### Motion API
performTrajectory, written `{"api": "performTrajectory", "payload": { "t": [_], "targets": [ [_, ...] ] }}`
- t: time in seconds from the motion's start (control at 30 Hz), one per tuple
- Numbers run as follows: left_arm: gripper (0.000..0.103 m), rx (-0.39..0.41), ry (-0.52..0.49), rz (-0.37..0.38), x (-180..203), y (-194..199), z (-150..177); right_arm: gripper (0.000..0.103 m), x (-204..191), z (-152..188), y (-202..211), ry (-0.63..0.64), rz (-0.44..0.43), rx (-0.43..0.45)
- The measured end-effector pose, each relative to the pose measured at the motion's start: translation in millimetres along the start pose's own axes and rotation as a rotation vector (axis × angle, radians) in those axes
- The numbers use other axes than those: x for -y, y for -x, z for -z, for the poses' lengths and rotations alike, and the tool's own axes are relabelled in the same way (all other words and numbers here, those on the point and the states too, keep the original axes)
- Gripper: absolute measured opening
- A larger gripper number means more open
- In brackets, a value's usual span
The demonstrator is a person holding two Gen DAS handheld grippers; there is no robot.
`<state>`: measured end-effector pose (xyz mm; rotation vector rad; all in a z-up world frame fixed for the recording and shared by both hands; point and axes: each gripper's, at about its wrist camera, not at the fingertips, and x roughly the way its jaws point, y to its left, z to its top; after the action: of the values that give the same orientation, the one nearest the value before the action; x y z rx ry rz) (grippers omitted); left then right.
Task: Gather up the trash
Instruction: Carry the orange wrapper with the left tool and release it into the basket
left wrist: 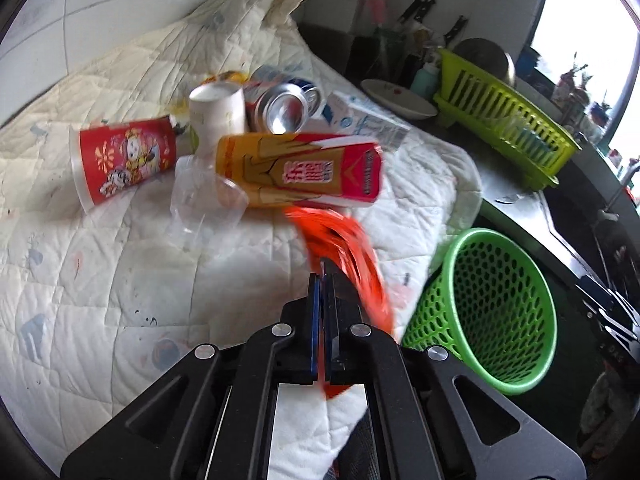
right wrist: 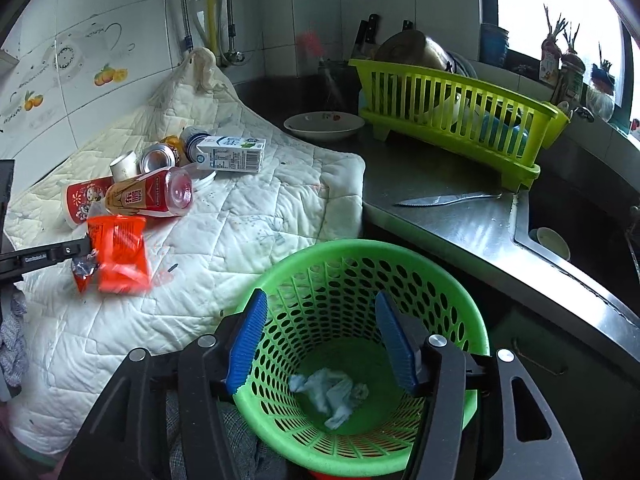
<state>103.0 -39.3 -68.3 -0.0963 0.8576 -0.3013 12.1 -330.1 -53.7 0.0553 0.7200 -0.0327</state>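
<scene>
My left gripper (left wrist: pixel 324 276) is shut on an orange snack wrapper (left wrist: pixel 352 256), held just above the white quilted cloth (left wrist: pixel 120 280). From the right wrist view the same wrapper (right wrist: pixel 120 256) hangs from the left gripper (right wrist: pixel 86 250). Behind it lies a trash pile: a yellow-red bottle (left wrist: pixel 300 172), a red paper cup (left wrist: pixel 124 160), a white cup (left wrist: pixel 218 114), a can (left wrist: pixel 286 108), a clear plastic cup (left wrist: pixel 204 200) and a milk carton (right wrist: pixel 232 154). My right gripper (right wrist: pixel 320 300) is open over the green basket (right wrist: pixel 460 320), nothing between its pads. A crumpled tissue (right wrist: pixel 328 394) lies inside the basket.
A lime dish rack (right wrist: pixel 460 120) stands at the back right of the steel counter, with a knife (right wrist: pixel 444 199) in front of it and a plate (right wrist: pixel 324 126) to its left. The sink (right wrist: pixel 580 240) opens at the right. A tiled wall runs behind.
</scene>
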Motion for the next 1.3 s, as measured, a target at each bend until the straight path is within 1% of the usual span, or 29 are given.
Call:
{"api": "performTrajectory", "payload": {
  "t": [0.17,0.27,0.3,0.37,0.53,0.57,0.77,0.87,1.13,1.17,1.2,1.23,1.27,1.3],
  "targets": [
    [0.000,0.006,-0.069,0.054,26.4,10.7,-3.3,0.058,5.1,-1.0,14.3,-0.005,0.017,0.031],
    [0.000,-0.006,-0.115,0.099,52.5,9.3,-5.4,0.061,12.7,-0.2,22.9,-0.012,0.036,0.050],
    [0.000,-0.008,-0.130,0.109,60.7,8.5,-4.7,0.063,15.9,1.0,26.5,-0.016,0.043,0.058],
    [0.000,-0.020,-0.166,0.142,81.1,5.2,-4.4,0.064,24.1,3.2,32.3,-0.025,0.059,0.069],
    [0.000,-0.047,-0.238,0.195,127.4,-8.3,-2.7,0.066,47.2,9.4,41.4,-0.051,0.075,0.078],
    [0.000,-0.051,-0.251,0.207,136.7,-11.4,-2.1,0.068,50.3,10.1,42.5,-0.052,0.076,0.080],
    [0.000,-0.079,-0.280,0.236,176.3,-30.3,1.1,0.074,68.2,12.1,50.5,-0.040,0.092,0.098],
    [0.000,-0.093,-0.295,0.240,192.8,-40.2,2.9,0.074,76.5,10.1,53.1,-0.029,0.098,0.100],
    [0.004,-0.128,-0.293,0.266,215.6,-58.6,1.1,0.075,94.1,-0.2,57.9,-0.039,0.085,0.104],
    [0.012,-0.127,-0.294,0.268,216.5,-58.3,0.9,0.075,95.4,-2.0,58.1,-0.040,0.080,0.103],
    [0.029,-0.120,-0.290,0.275,216.8,-56.9,0.5,0.075,95.7,-3.9,58.1,-0.038,0.075,0.102],
    [0.038,-0.106,-0.287,0.271,216.7,-54.8,0.2,0.075,95.9,-5.3,58.6,-0.036,0.076,0.102],
    [0.042,-0.092,-0.286,0.261,216.1,-52.8,-0.3,0.075,95.6,-7.1,58.7,-0.033,0.076,0.101],
    [0.042,-0.082,-0.285,0.265,215.5,-50.0,-0.8,0.075,95.0,-8.0,58.6,-0.031,0.073,0.098]
  ]
}}
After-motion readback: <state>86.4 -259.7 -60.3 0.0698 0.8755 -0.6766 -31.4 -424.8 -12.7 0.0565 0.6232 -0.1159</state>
